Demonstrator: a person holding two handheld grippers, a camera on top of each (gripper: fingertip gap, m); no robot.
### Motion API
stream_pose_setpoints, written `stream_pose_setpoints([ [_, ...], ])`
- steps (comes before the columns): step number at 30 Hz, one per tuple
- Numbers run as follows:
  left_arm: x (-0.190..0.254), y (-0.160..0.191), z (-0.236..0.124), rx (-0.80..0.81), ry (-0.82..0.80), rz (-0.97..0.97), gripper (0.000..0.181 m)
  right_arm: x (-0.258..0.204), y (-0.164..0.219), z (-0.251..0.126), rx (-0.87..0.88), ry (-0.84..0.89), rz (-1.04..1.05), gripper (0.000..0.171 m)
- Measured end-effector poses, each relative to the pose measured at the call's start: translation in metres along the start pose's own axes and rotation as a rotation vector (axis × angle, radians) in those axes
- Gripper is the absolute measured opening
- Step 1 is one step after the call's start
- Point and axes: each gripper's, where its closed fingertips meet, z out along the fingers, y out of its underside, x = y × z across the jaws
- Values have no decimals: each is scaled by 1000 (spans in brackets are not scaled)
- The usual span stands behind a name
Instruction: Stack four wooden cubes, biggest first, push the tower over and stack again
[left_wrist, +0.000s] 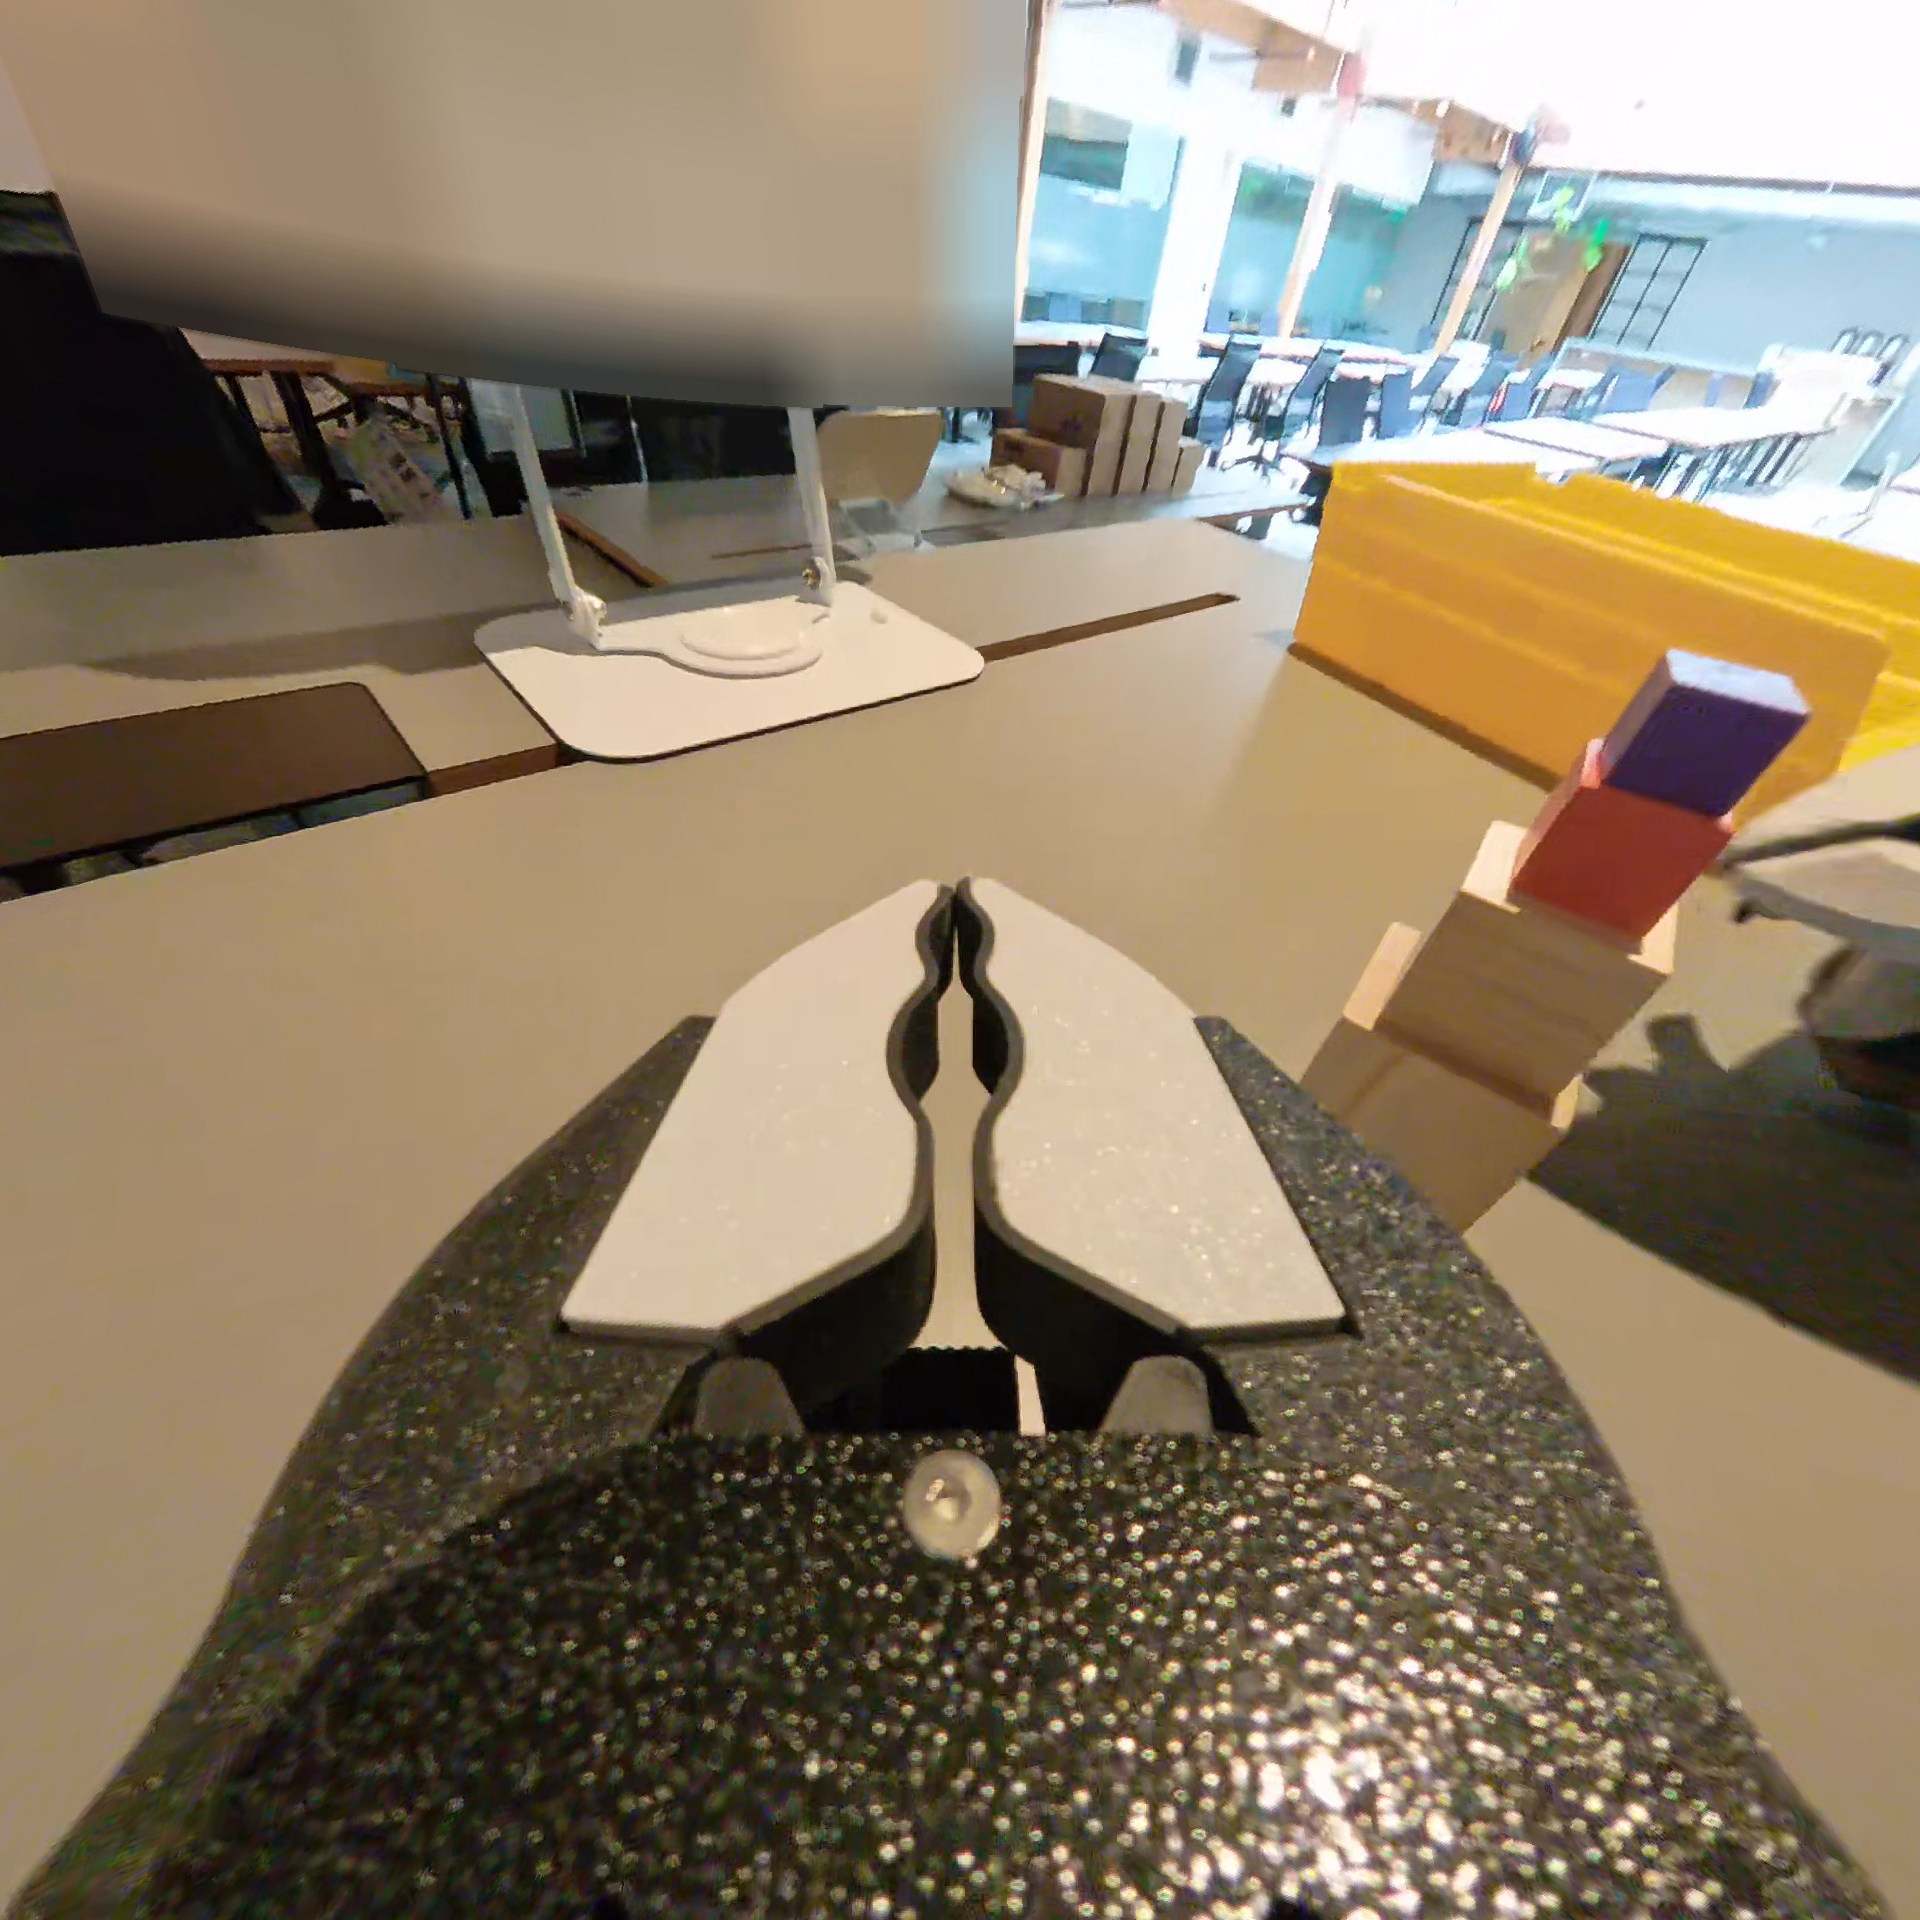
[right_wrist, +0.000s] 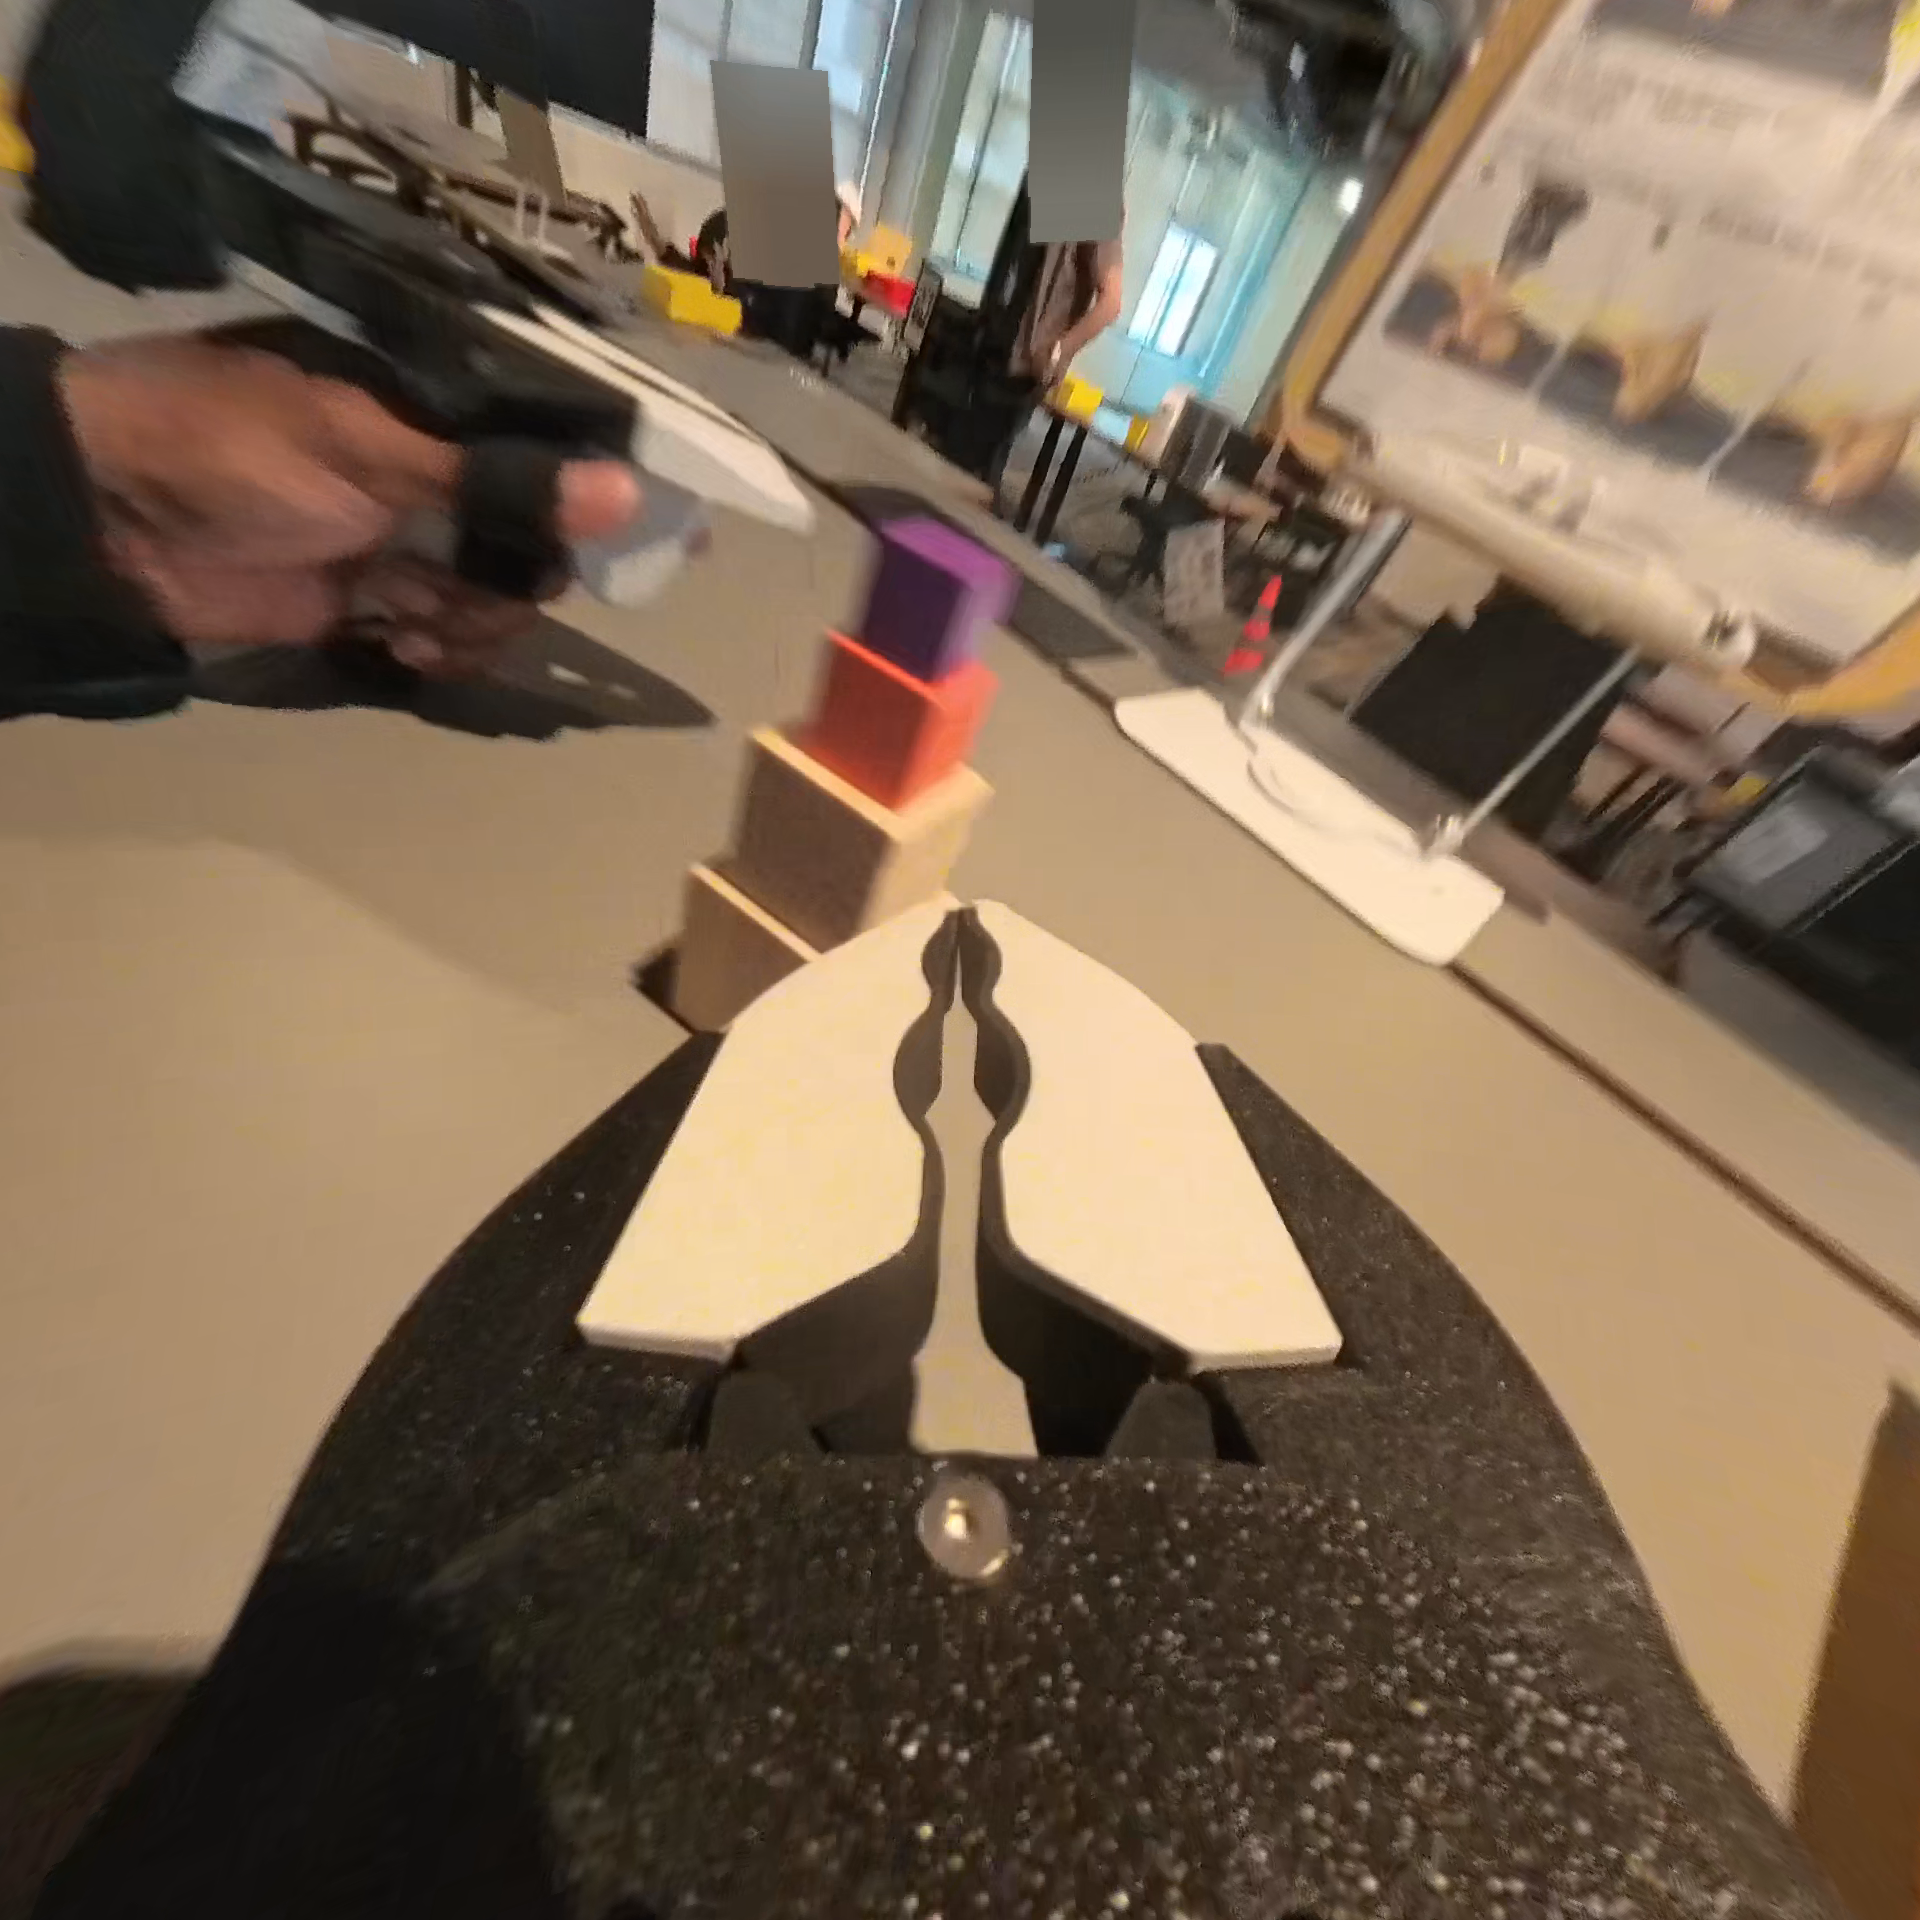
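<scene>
A tower of four cubes stands on the beige table. From the bottom: a large plain wooden cube (left_wrist: 1439, 1127), a smaller plain cube (left_wrist: 1512, 961), an orange-red cube (left_wrist: 1610, 852) and a purple cube (left_wrist: 1704, 743) on top. In the right wrist view the same tower shows ahead: bottom cube (right_wrist: 727, 951), second cube (right_wrist: 847, 852), orange-red cube (right_wrist: 899, 717), purple cube (right_wrist: 935, 597). My left gripper (left_wrist: 954, 891) is shut and empty, left of the tower. My right gripper (right_wrist: 964, 914) is shut and empty, its tips just in front of the tower's base. The left gripper (right_wrist: 717, 468), held in a gloved hand, also shows far left.
A white lamp base (left_wrist: 727, 660) stands at the table's back; it also shows in the right wrist view (right_wrist: 1320, 821). Yellow bins (left_wrist: 1579, 582) sit behind the tower. A person (right_wrist: 1060, 301) stands by far tables. Part of the right gripper (left_wrist: 1839, 862) shows at the right edge. The gap from one gripper's tips to the other's is roughly 20 cm. About 6 cm separates my right fingertips from the orange-red cube (left_wrist: 1610, 852).
</scene>
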Motion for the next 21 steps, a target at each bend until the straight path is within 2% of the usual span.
stream_pose_setpoints([
  [4,6,7,6,-56,-11,72,0,-48,-22,16,-2,67,-193,0],
  [9,11,13,10,-93,-33,155,0,-79,-20,45,-92,101,-420,0],
  [12,13,12,9,-82,-40,178,0,-82,-22,49,-94,87,-382,0],
  [16,10,6,5,-39,-49,154,0,-104,-37,56,-55,0,-193,0],
  [21,5,-2,-2,25,-27,79,0,-115,-45,70,-67,39,-177,0],
])
